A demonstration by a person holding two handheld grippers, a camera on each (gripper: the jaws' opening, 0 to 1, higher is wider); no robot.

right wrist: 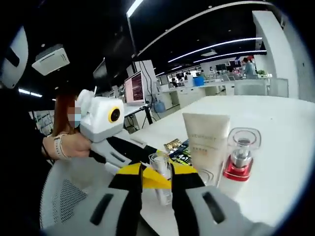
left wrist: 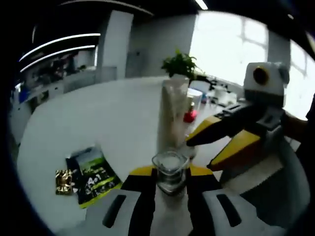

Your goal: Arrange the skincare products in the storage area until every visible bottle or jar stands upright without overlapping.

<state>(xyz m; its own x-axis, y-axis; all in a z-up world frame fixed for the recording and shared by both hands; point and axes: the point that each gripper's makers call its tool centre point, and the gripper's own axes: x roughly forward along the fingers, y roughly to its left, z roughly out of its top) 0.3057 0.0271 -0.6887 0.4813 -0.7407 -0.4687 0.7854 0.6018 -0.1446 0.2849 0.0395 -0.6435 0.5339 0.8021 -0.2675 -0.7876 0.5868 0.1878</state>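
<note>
- Your left gripper (left wrist: 171,173) is closed on a small clear glass bottle (left wrist: 170,166). Its two yellow-and-black jaws press against the bottle's sides, just under the square clear cap.
- The bottle is upright in that grip, low in the left gripper view and in front of the other products.
- Your right gripper (right wrist: 157,172) has its jaws apart. In the right gripper view the same clear bottle stands between them, and a gap shows on the bottle's left side, so that jaw is not touching the glass. I cannot tell whether the other jaw touches.
- In the left gripper view the right gripper comes in from the right with its jaws spread, and its upper tip sits just beside the bottle's cap.
- A tall cream tube (right wrist: 205,146) stands upright on its cap on the white table (left wrist: 98,118), just behind the held bottle.
- A bottle with a red base (right wrist: 238,161) and a clear square cap stands upright just beside the tube. The two look close, but I cannot tell whether they touch.
- A green-and-black packet (left wrist: 94,176) lies flat on the table, well apart from the bottles, with a small gold packet (left wrist: 64,181) at its edge.
- A potted plant (left wrist: 179,64) stands at the far side of the table, by the bright window.
- Your hand (right wrist: 64,145) holds the left gripper's white body, and a monitor (right wrist: 134,87) glows behind it.
</note>
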